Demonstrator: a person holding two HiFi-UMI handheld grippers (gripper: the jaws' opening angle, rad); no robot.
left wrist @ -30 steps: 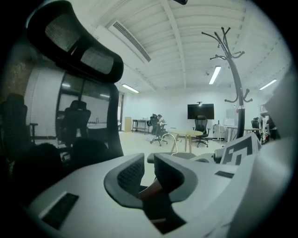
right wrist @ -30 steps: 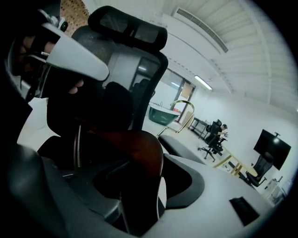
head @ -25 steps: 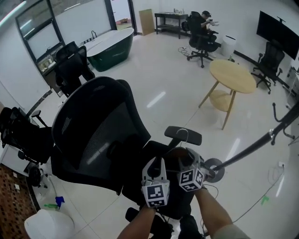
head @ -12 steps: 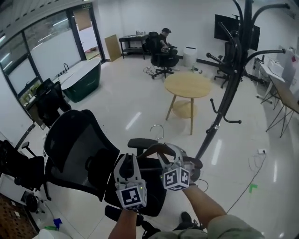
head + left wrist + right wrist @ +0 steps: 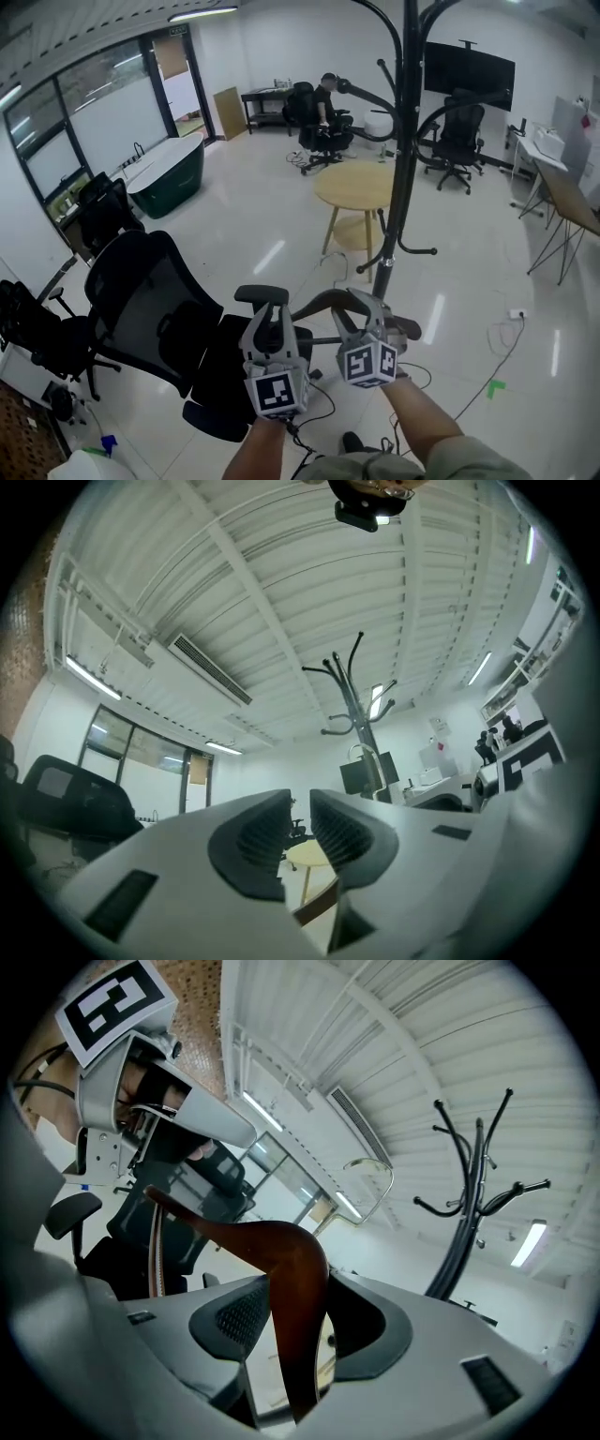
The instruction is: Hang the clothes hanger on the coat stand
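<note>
My right gripper [image 5: 362,307] [image 5: 300,1299] is shut on the middle of a brown wooden clothes hanger [image 5: 317,302] [image 5: 292,1258]. Its metal hook [image 5: 377,1181] points up and away. The hanger's left arm reaches toward my left gripper [image 5: 270,317] [image 5: 298,822], whose jaws stand a narrow gap apart with nothing between them. A piece of the hanger [image 5: 317,907] shows below those jaws. The black coat stand [image 5: 405,141] [image 5: 471,1206] [image 5: 352,711] rises just ahead and slightly right, with curved pegs high up.
A black mesh office chair [image 5: 150,291] stands close on the left. Beyond the stand is a round wooden table [image 5: 356,187]. A dark bathtub [image 5: 169,169] and a seated person [image 5: 323,101] are farther back. A cable [image 5: 506,330] lies on the floor at right.
The view has swung from the chair toward the coat stand, which now stands upright straight ahead. Both grippers and the hanger have come up, away from the chair seat.
</note>
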